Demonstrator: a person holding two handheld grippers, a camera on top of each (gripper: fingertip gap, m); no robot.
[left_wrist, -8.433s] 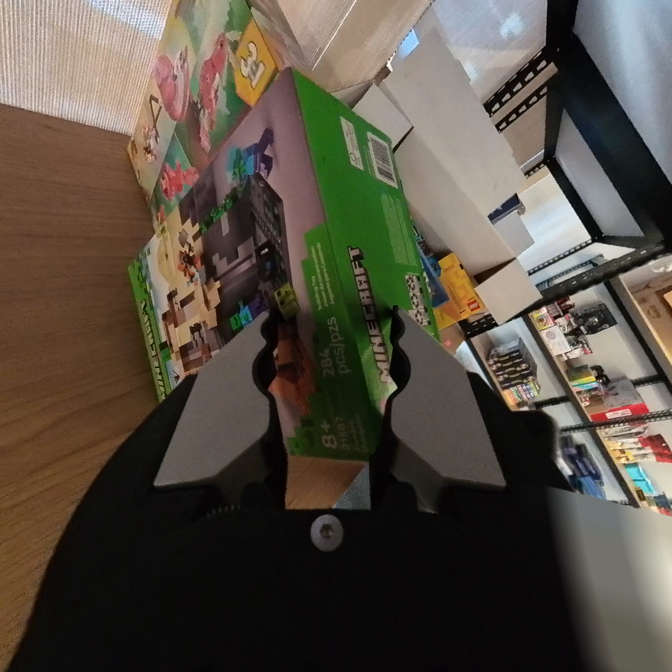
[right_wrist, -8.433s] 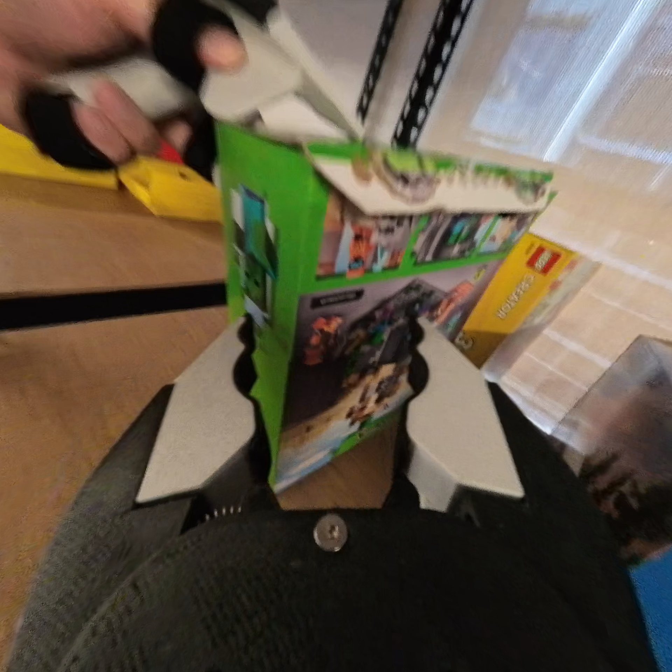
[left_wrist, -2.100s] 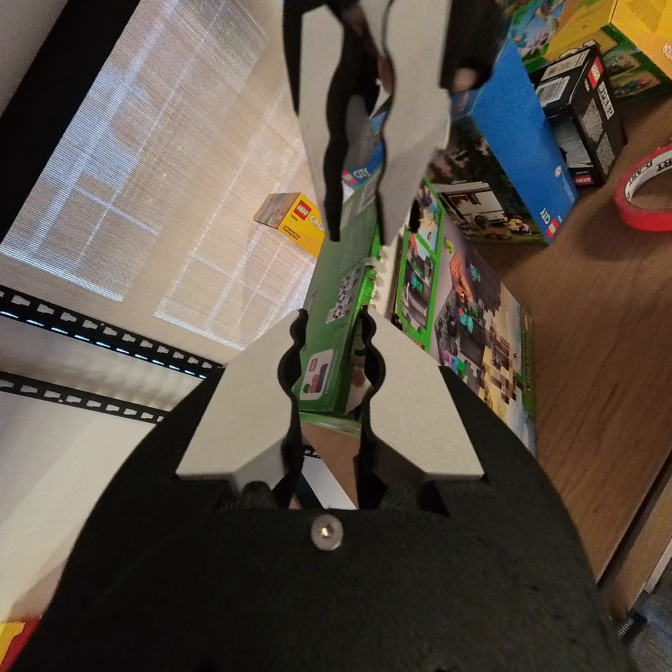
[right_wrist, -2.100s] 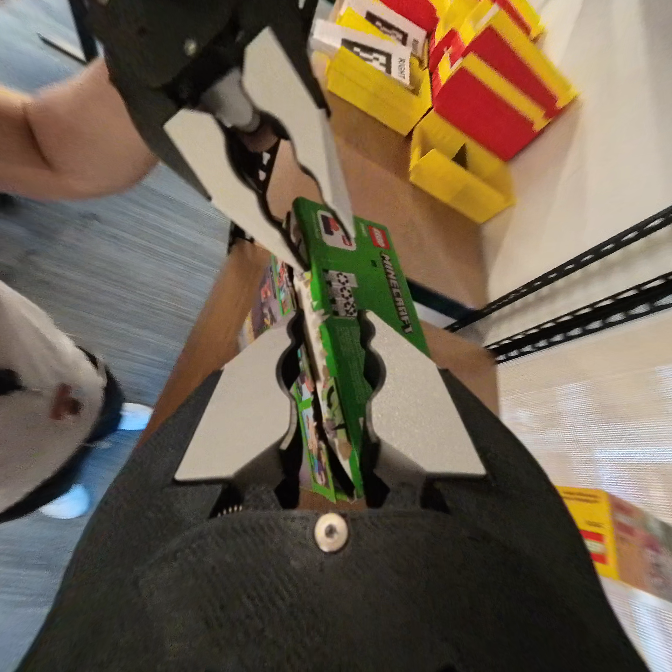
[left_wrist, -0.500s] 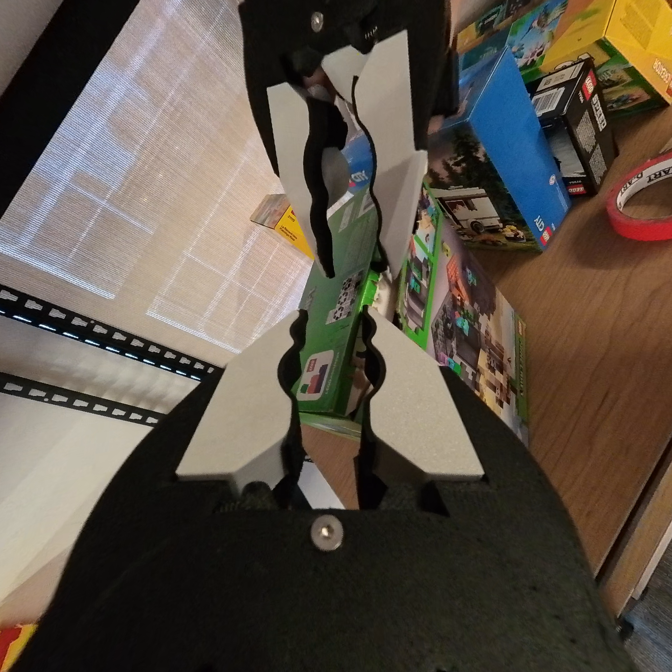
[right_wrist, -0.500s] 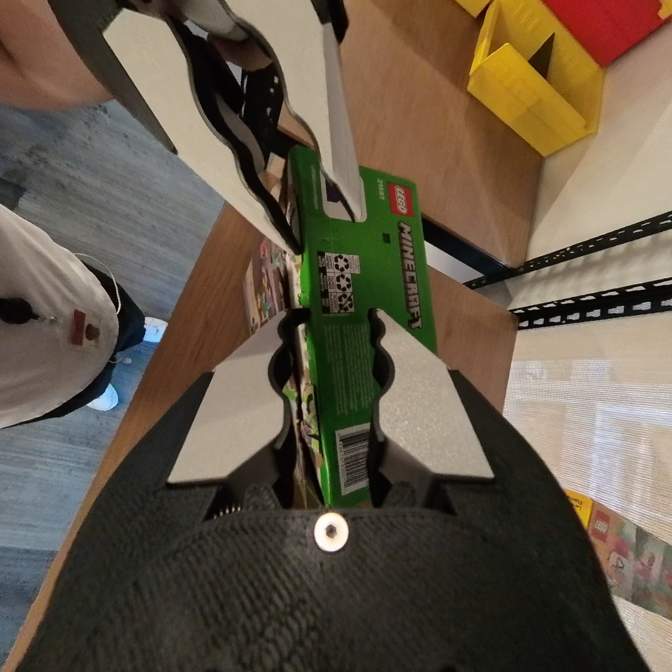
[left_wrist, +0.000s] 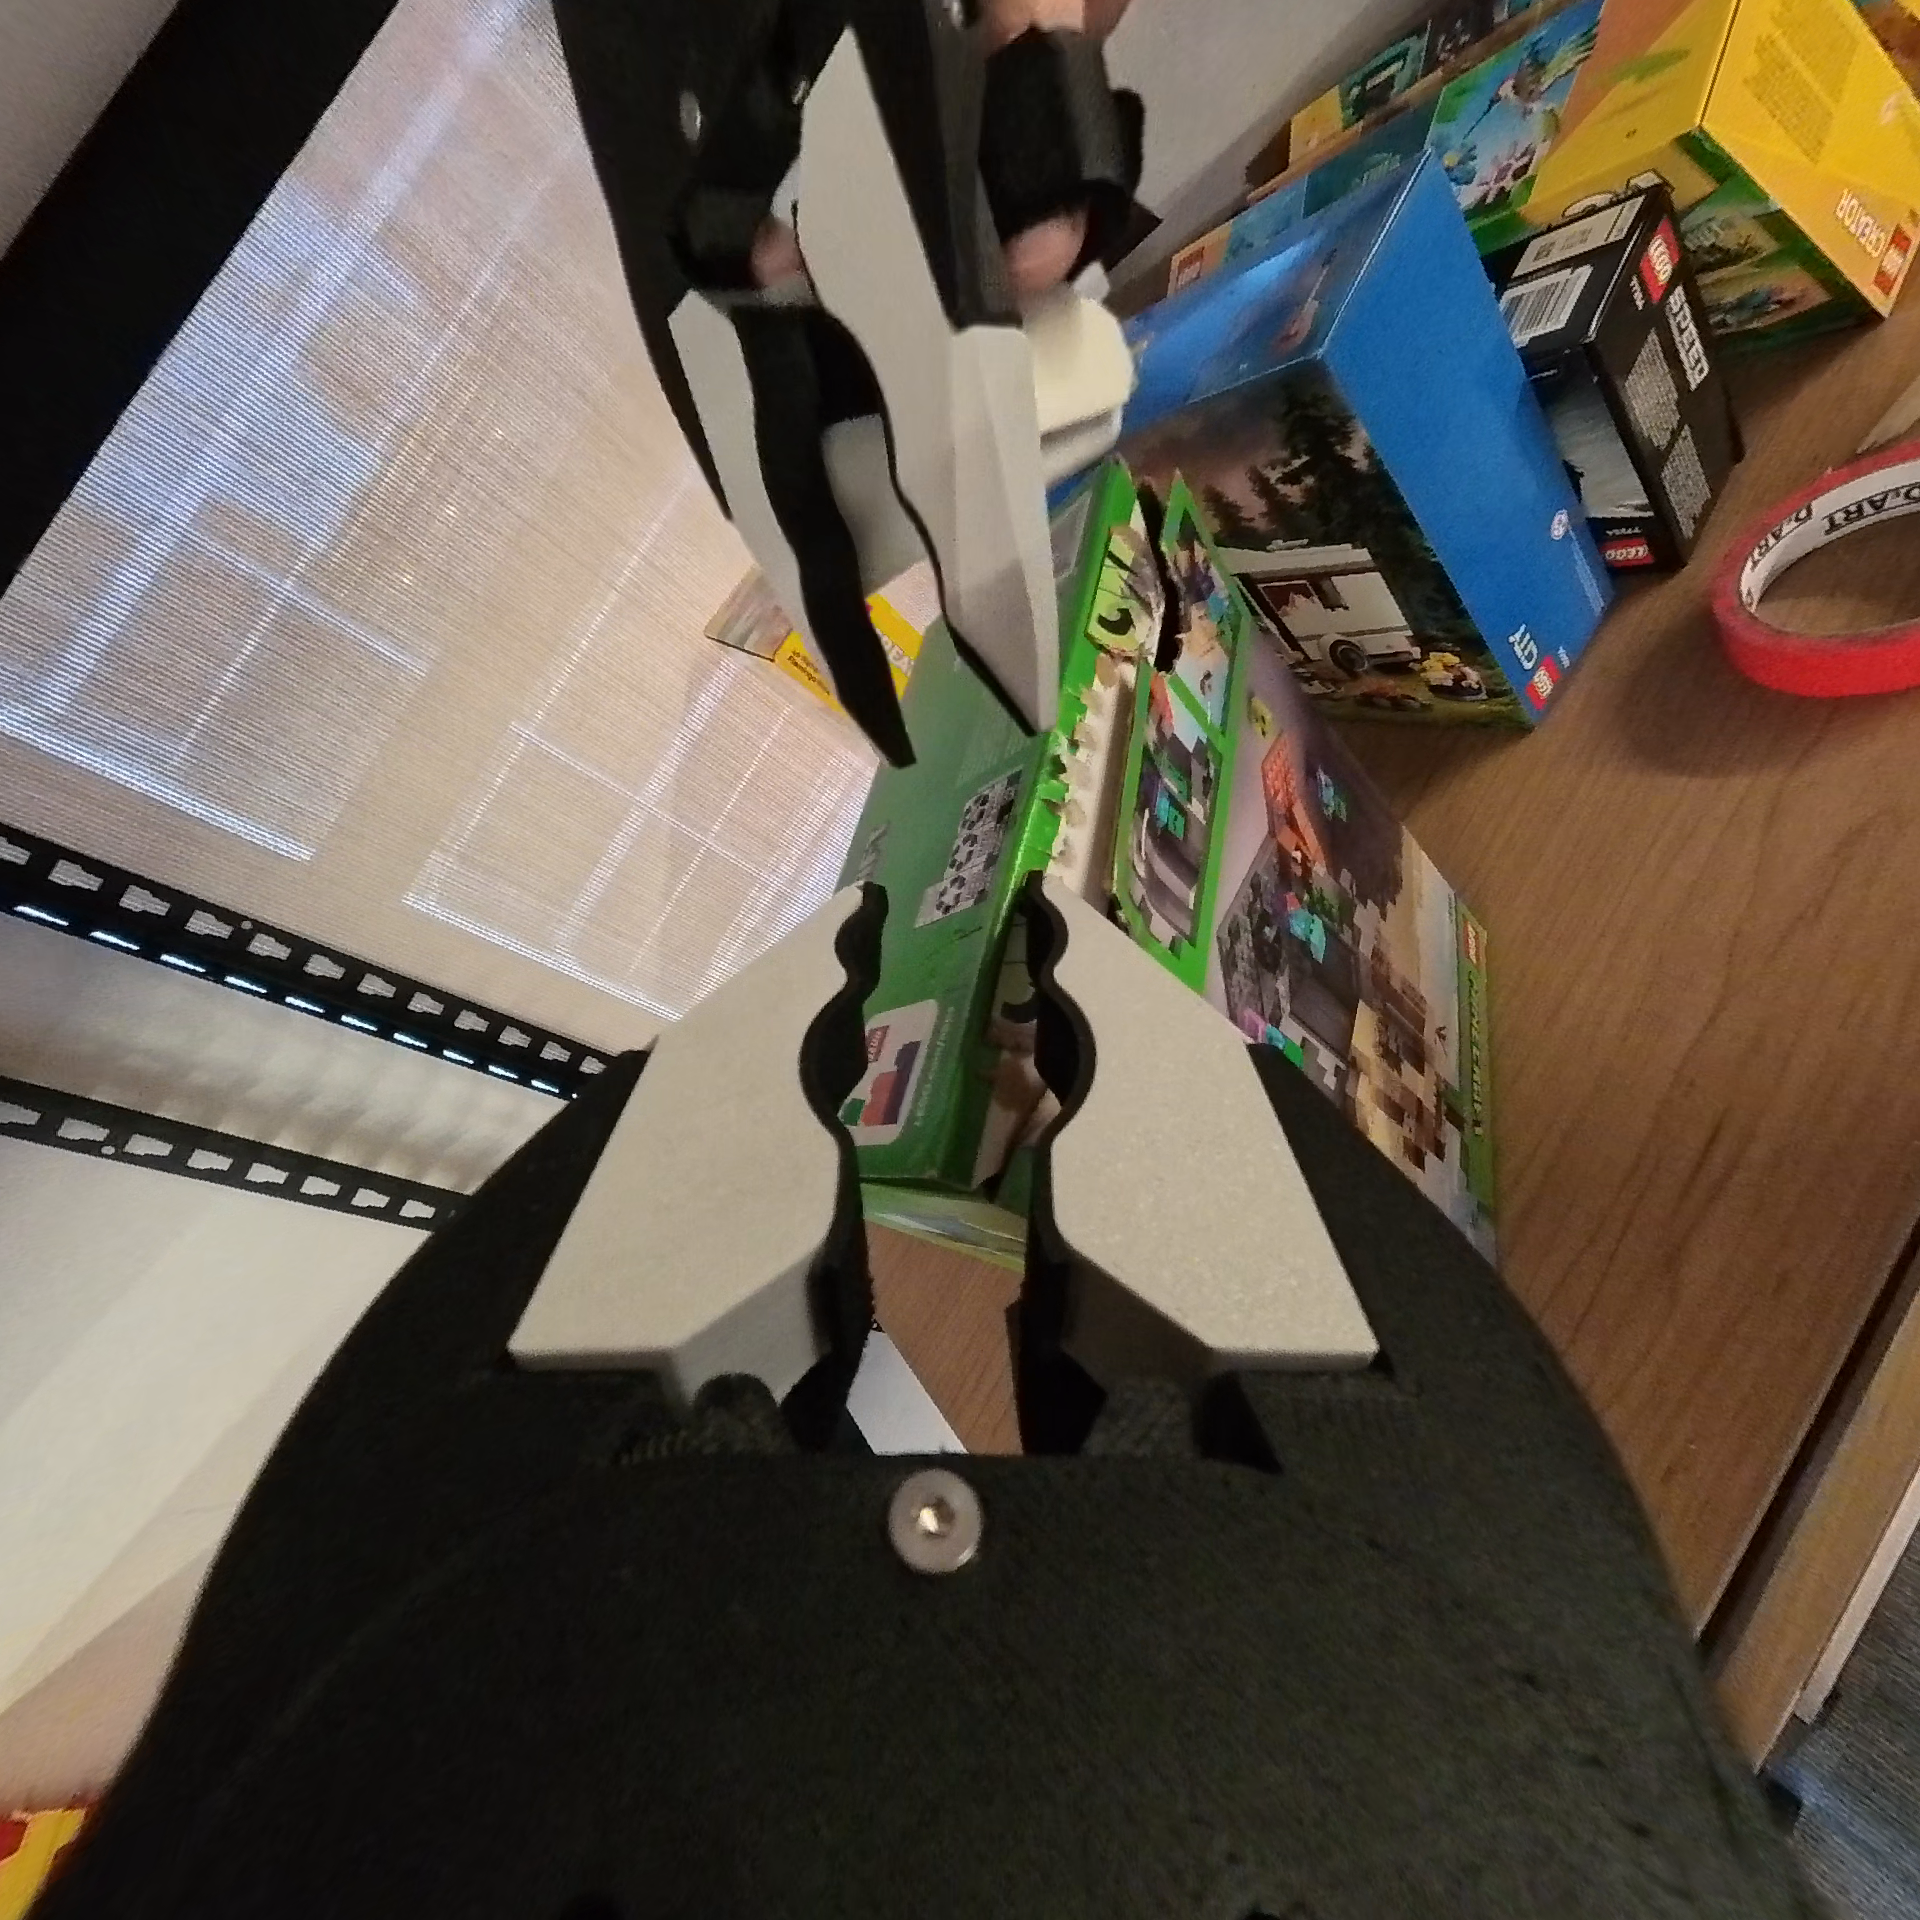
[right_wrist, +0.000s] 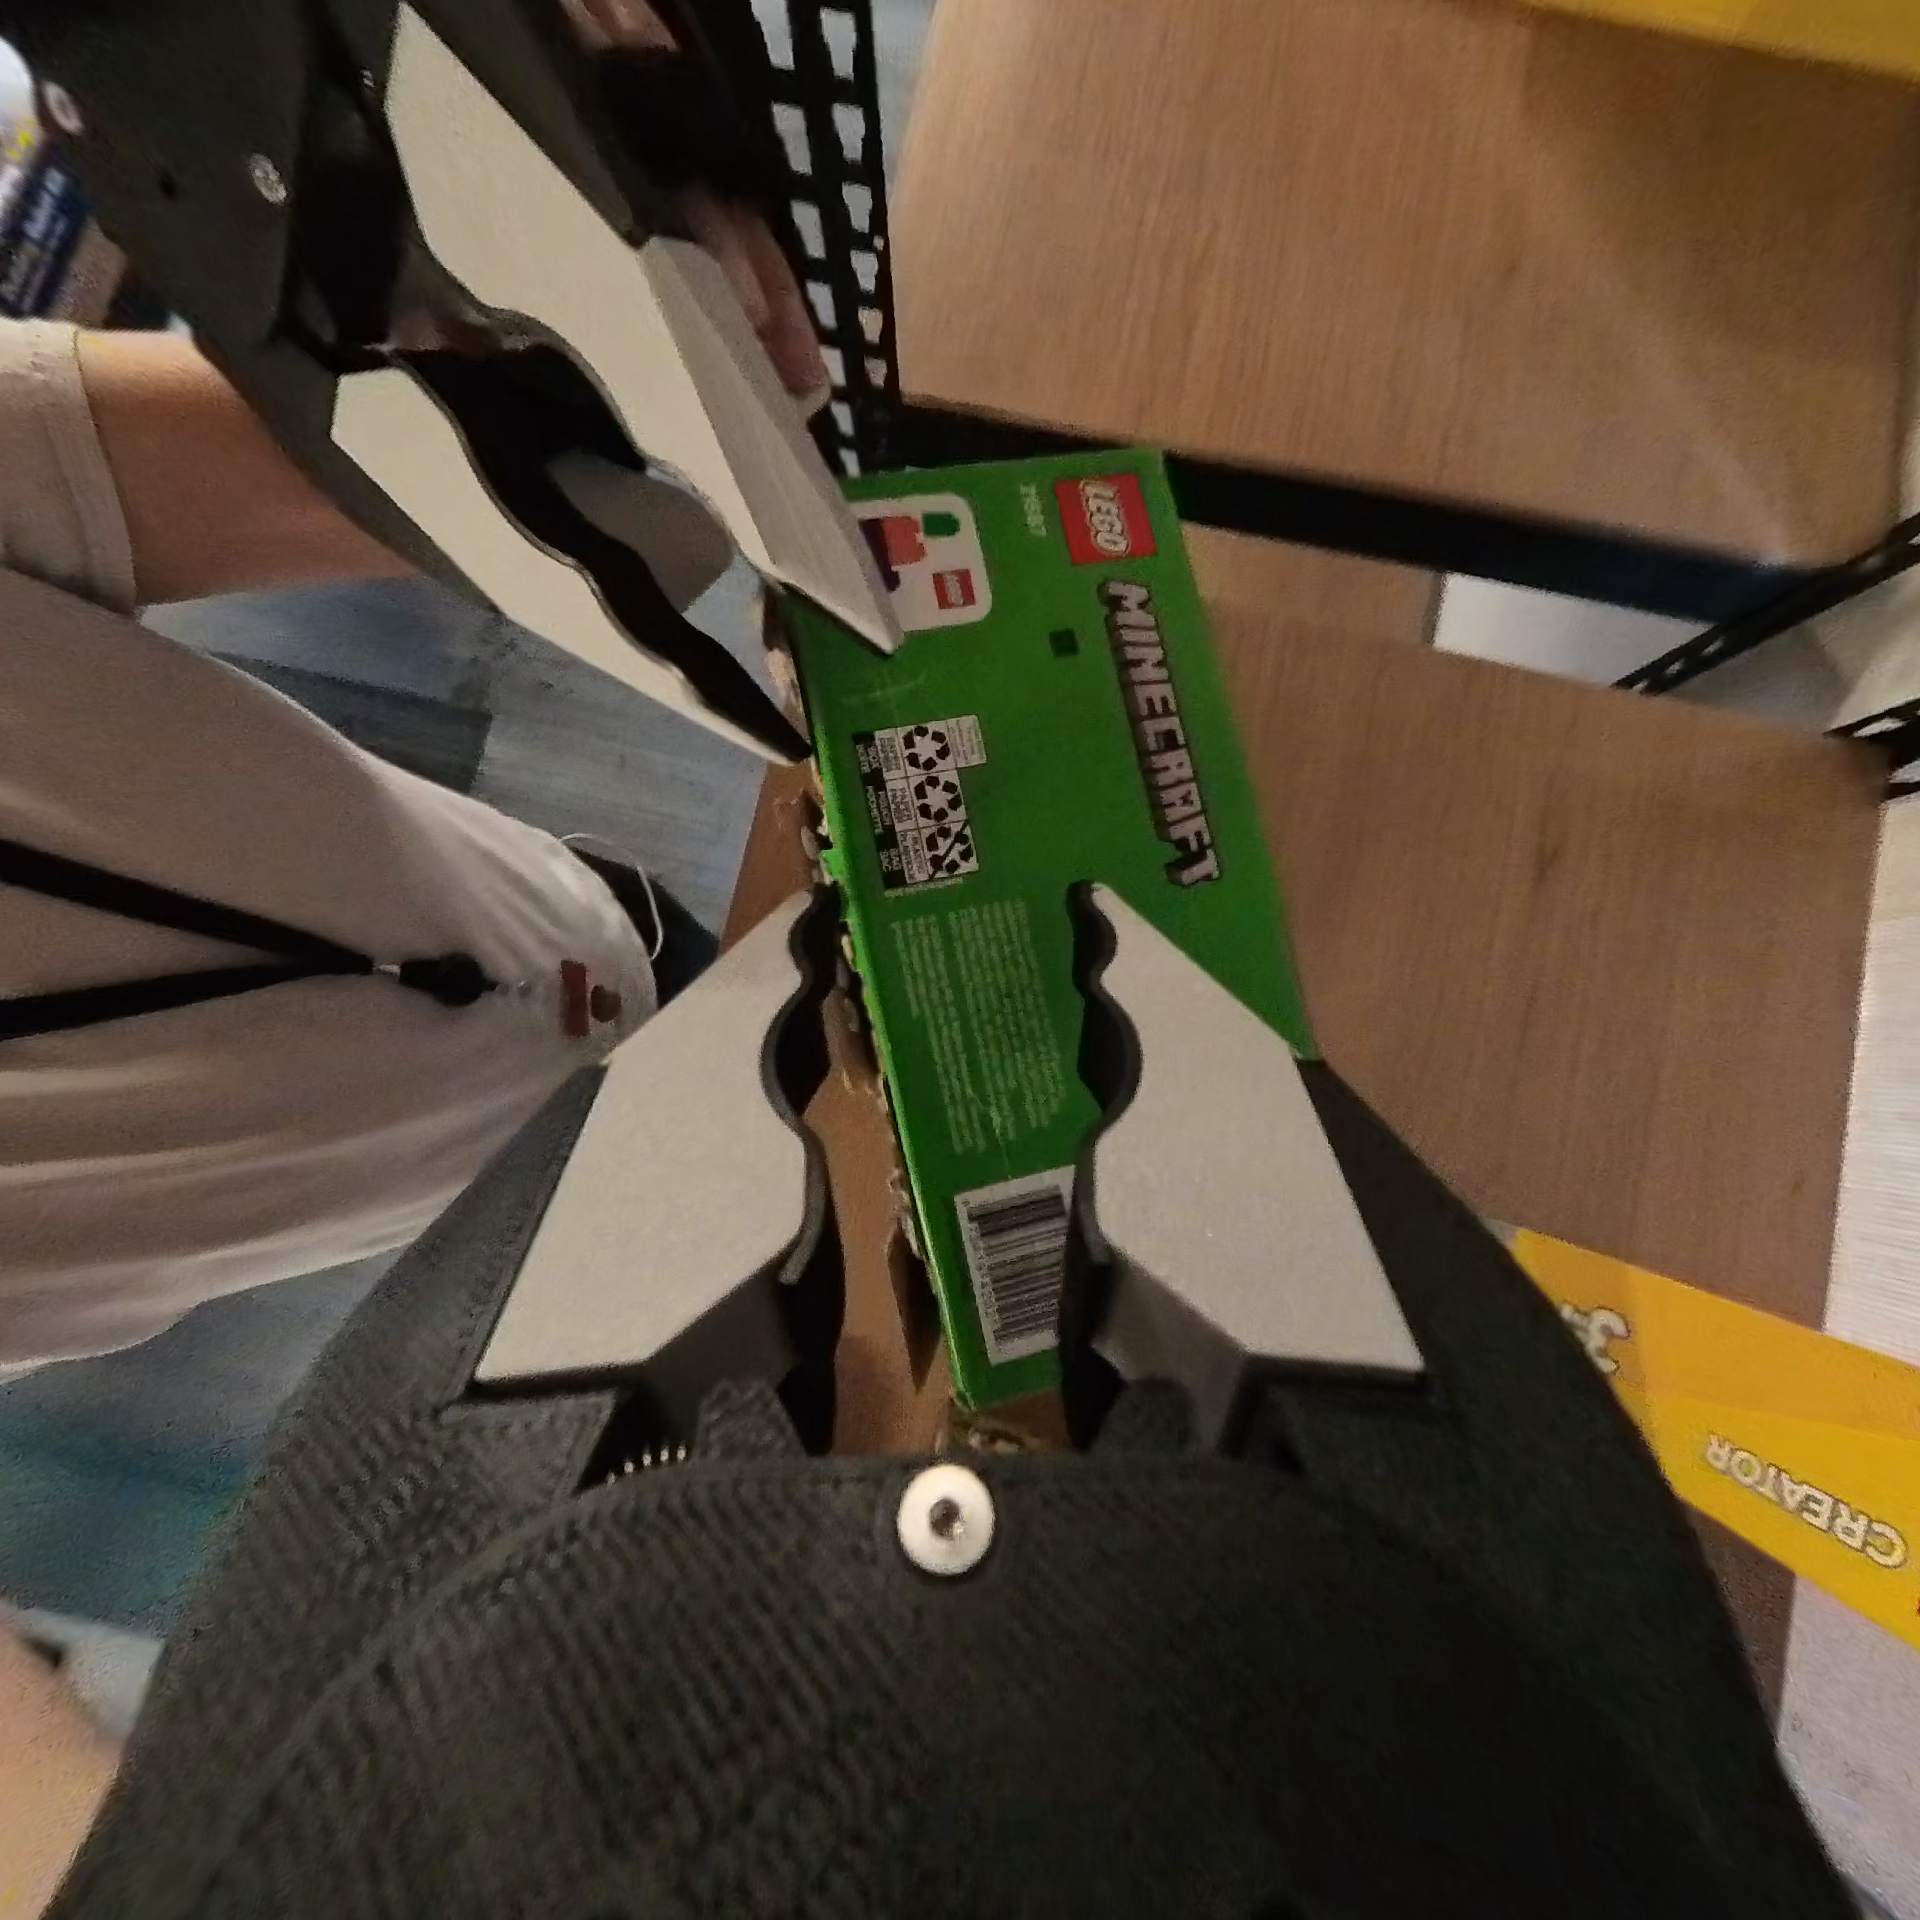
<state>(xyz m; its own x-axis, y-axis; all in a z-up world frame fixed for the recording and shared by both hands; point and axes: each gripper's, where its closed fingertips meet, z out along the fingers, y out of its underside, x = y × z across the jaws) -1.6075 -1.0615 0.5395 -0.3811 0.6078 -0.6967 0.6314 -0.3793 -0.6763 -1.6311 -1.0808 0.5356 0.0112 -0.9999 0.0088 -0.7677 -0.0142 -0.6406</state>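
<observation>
wooden counter (left_wrist: 1662, 1039) fills the left wrist view, with a blue box (left_wrist: 1434, 416), a black box (left_wrist: 1621, 343) and a red tape roll (left_wrist: 1829, 582) lying on it. the left gripper (left_wrist: 951, 925) has its fingers pinching one end of the green box (left_wrist: 935, 831), and the right gripper (left_wrist: 966, 717) meets the far end. the right wrist view, blurred, shows the right gripper (right_wrist: 951, 914) with its fingers closed on the green box (right_wrist: 997, 831), the left gripper (right_wrist: 842, 686) at the other end, and a person's white shirt (right_wrist: 260, 935) to the left.
</observation>
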